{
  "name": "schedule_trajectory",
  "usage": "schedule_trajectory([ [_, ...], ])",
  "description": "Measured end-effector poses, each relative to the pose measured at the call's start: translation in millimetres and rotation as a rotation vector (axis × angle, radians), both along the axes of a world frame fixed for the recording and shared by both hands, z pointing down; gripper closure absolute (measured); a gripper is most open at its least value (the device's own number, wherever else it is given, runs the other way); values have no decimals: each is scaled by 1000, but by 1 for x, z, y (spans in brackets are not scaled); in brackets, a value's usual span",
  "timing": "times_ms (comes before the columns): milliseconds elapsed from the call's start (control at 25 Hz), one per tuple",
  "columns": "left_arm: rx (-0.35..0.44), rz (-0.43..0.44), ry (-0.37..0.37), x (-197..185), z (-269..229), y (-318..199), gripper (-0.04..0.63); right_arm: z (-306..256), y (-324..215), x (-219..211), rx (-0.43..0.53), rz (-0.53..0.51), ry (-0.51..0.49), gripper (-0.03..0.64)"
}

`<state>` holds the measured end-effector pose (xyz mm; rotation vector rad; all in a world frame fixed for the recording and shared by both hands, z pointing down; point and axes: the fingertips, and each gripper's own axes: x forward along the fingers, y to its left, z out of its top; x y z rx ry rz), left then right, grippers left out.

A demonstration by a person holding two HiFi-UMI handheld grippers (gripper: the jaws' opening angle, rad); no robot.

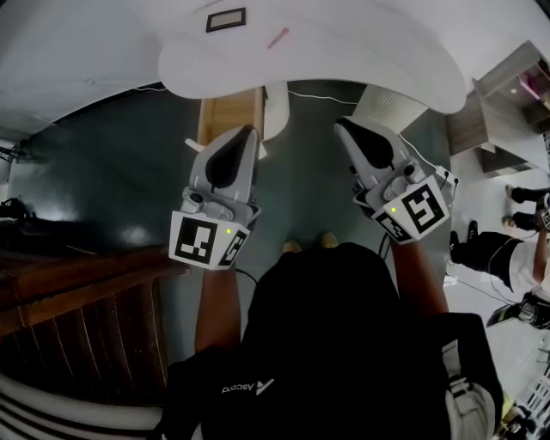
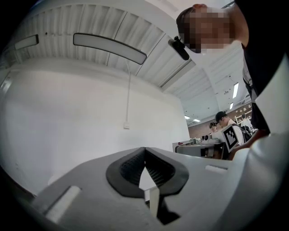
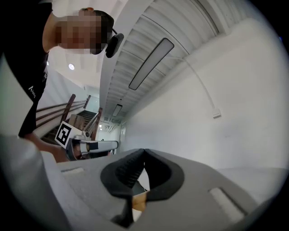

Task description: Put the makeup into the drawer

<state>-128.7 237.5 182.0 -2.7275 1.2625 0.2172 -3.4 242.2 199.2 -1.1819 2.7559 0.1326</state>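
In the head view a white table (image 1: 361, 43) lies ahead, and on it are a thin pink stick (image 1: 278, 38) and a small dark-framed rectangle (image 1: 226, 19). Under the table's near edge stands a light wooden drawer unit (image 1: 230, 116). My left gripper (image 1: 247, 131) and right gripper (image 1: 342, 125) are both held up short of the table, side by side, touching nothing. In the left gripper view the left gripper (image 2: 144, 149) has its jaws shut with nothing between them. The right gripper (image 3: 144, 150) shows the same in its own view. Both point at a bare white wall.
A white ribbed bin (image 1: 391, 107) stands on the dark floor under the table's right side. A dark wooden stair rail (image 1: 77, 284) runs along the left. A grey shelf unit (image 1: 503, 103) and other people (image 1: 503, 253) are at the right.
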Motion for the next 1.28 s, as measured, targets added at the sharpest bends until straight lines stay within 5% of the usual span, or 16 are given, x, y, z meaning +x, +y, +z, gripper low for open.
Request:
schedule_trajectory([
  [640,27,54,12,-30,5,-39,584,7,-26,-24,4,70,45,614],
  [1280,11,-13,-47,26,17,-196,584,12,-191,31,31,15,56,614],
])
